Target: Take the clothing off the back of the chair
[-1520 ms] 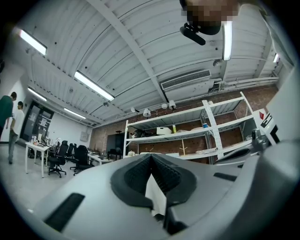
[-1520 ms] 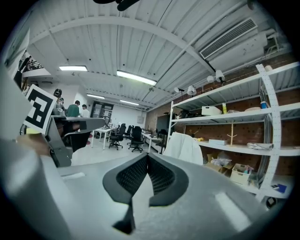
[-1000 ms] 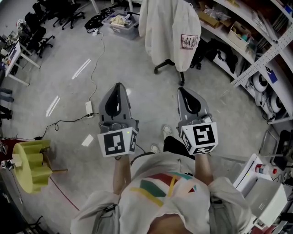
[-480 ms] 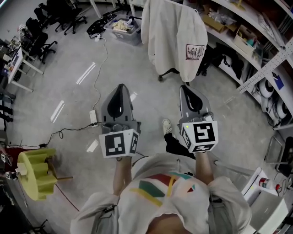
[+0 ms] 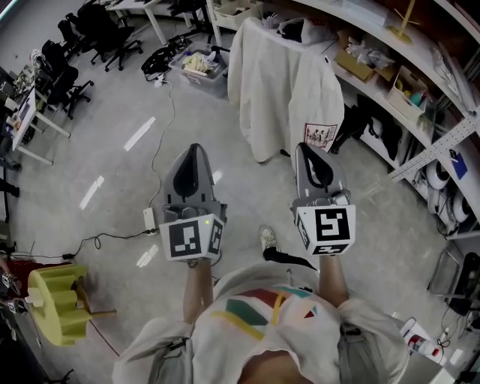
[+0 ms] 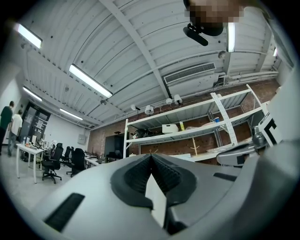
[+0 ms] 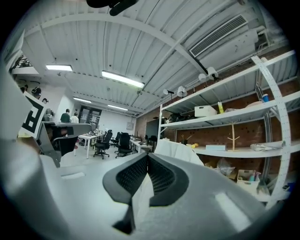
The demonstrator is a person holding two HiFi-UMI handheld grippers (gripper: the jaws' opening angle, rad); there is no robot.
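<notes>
A white garment with a printed patch near its hem hangs over a chair back, hiding most of the chair. In the head view my left gripper points at the floor just left of the garment's lower edge, with a stretch of floor between them. My right gripper has its tip close to the hem by the patch, apart from it as far as I can tell. Both are shut with nothing between the jaws. In the right gripper view the garment rises just beyond the shut gripper. The left gripper shows its shut pads.
Shelving racks full of boxes run along the right, behind the chair. A clear bin stands to the garment's left. A power strip and cable lie on the floor at left. Office chairs and a yellow object are farther off.
Both grippers moved forward with the person towards the chair. The garment now sits much closer, just ahead of the gripper tips. The jaws stayed shut.
</notes>
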